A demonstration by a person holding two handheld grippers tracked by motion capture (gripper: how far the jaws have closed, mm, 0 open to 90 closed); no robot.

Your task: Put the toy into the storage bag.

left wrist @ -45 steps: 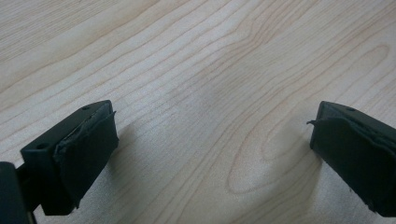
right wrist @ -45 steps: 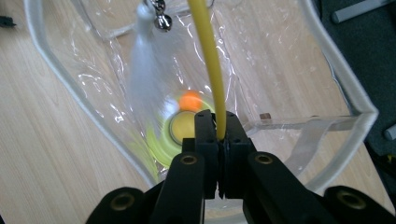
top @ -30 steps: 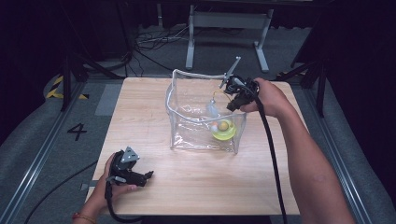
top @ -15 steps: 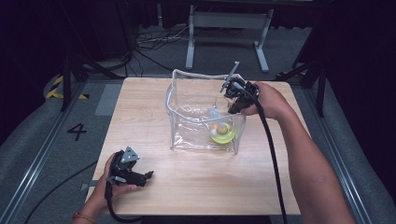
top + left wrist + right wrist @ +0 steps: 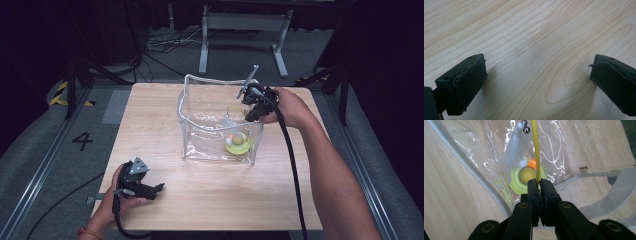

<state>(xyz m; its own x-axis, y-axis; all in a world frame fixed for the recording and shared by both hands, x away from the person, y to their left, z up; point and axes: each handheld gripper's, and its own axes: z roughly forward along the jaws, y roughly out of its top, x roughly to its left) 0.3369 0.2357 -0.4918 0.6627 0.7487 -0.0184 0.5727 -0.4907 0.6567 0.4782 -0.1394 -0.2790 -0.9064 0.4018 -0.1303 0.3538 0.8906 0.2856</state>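
My right gripper (image 5: 539, 182) has its two black jaws pressed together on a thin yellow stick (image 5: 535, 150), pinching it at the tips. The stick reaches away from the jaws into a clear plastic bag (image 5: 200, 117) that stands open on the wooden table (image 5: 210, 200). Near the stick's far end hang a white feather (image 5: 511, 155) and small silver bells (image 5: 525, 127). At the bottom of the bag lies a yellow-green round toy (image 5: 520, 180) with a paler yellow centre and an orange ball (image 5: 532, 163) just beside it. The bag's white edge band (image 5: 471, 167) runs along the rim close to my jaws.

From above, my right hand (image 5: 287, 105) holds that gripper over the bag's right rim.

My left gripper (image 5: 536, 75) rests low over bare wood near the table's front left corner, its padded jaws spread wide with nothing between them, well apart from the bag.

The only writing I can read is a black number 4 (image 5: 82, 141) on the grey floor to the table's left.
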